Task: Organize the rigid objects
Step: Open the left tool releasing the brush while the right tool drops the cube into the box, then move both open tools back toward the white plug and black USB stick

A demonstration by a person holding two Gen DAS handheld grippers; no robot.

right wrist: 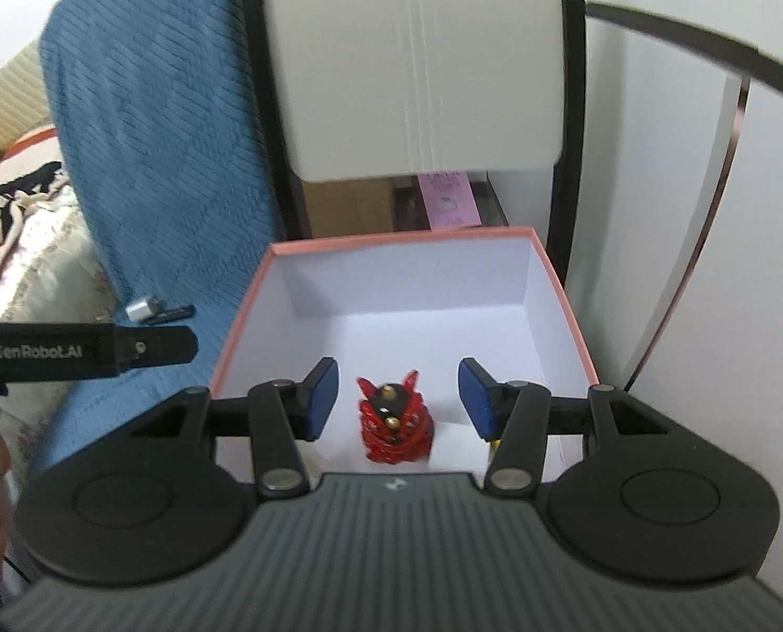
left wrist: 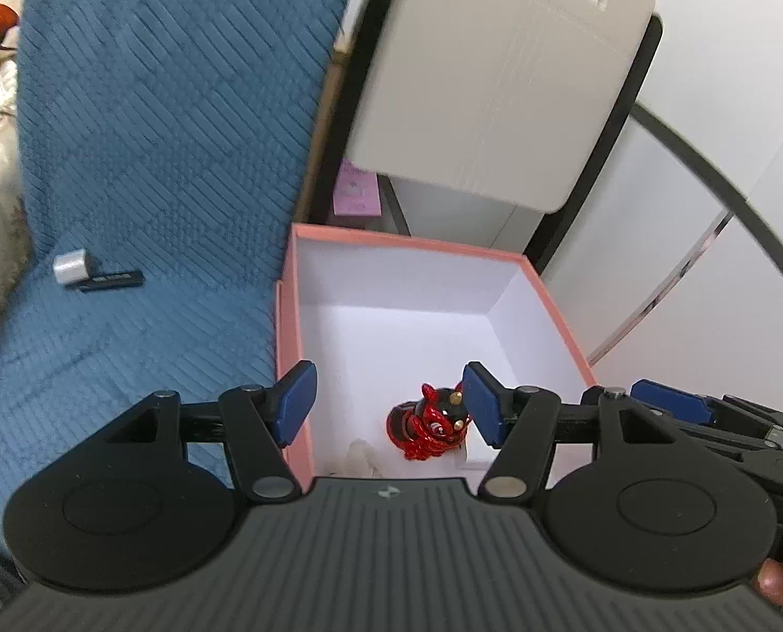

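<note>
While both grippers hang over the pink box [right wrist: 560,284], a red figurine [right wrist: 395,424] sits on its white floor.
Blue quilted cover [left wrist: 154,131] spreads left of the box; a silver block [left wrist: 71,266] and black stick [left wrist: 112,280] lie touching on it, well apart from the box. Left gripper [left wrist: 388,403]: fingers spread, holding nothing. Right gripper [right wrist: 397,404]: fingers spread above the figurine, not touching it.
</note>
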